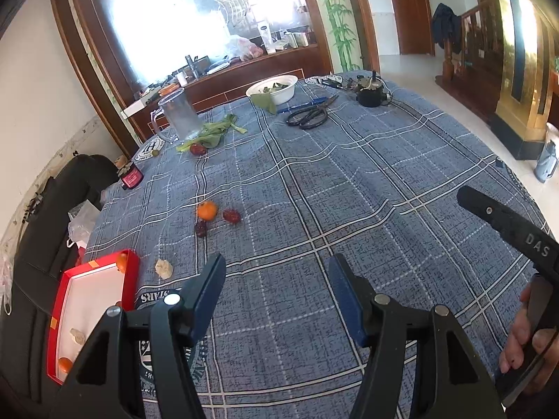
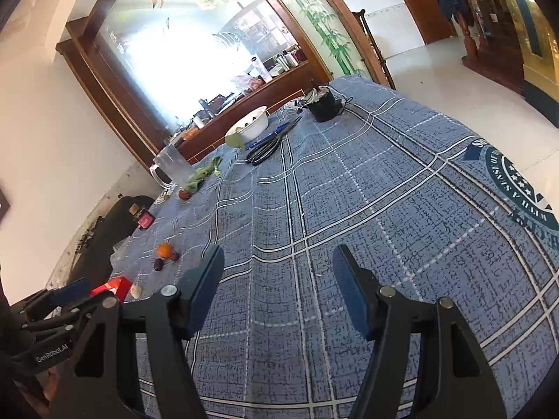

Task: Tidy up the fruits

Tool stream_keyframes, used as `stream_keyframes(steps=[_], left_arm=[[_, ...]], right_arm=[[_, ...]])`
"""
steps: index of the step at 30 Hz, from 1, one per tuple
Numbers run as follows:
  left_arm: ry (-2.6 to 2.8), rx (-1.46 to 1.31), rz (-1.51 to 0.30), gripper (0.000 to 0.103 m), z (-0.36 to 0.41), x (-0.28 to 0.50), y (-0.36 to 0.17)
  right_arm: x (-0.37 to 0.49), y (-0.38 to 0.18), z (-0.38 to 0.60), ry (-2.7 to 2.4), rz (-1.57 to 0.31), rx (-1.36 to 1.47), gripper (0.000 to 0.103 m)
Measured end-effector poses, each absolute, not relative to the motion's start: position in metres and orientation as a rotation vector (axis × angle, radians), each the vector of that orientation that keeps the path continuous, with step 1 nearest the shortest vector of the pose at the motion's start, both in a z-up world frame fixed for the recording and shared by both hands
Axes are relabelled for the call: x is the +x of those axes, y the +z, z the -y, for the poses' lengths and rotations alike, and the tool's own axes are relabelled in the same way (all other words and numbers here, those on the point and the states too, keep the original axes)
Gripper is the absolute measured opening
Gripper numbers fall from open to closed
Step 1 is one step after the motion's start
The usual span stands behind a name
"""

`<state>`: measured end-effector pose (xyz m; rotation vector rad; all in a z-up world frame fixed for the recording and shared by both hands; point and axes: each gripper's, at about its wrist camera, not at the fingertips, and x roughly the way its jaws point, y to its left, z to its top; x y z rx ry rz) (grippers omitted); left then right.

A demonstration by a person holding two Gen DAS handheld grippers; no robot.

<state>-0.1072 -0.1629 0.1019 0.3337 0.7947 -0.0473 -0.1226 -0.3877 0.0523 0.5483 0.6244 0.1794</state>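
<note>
A small orange lies on the blue plaid tablecloth with two dark red fruits beside it; the group also shows in the right wrist view. Another red fruit lies by the clear pitcher. A red tray at the table's left edge holds an orange, a pale nut-like piece and another orange at its far corner. A pale piece lies beside the tray. My left gripper is open and empty over the cloth, right of the tray. My right gripper is open and empty.
A white bowl with green leaves, black scissors, a blue pen and a black device sit at the far side. Leaves lie by the pitcher. A red-capped jar stands at the left edge. A black bag lies left.
</note>
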Motion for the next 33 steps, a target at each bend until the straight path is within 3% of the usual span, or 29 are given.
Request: stream_keyframes(steps=[15, 33], left_arm=[[-0.055, 0.373, -0.808, 0.062, 0.191, -0.095, 0.094], [-0.128, 0.277, -0.828, 0.062, 0.138, -0.094, 0.083]], right_arm=[[-0.127, 0.049, 0.403, 0.164, -0.596, 0.626, 0.066], [-0.132, 0.052, 0.409, 0.120, -0.568, 0.628, 0.067]])
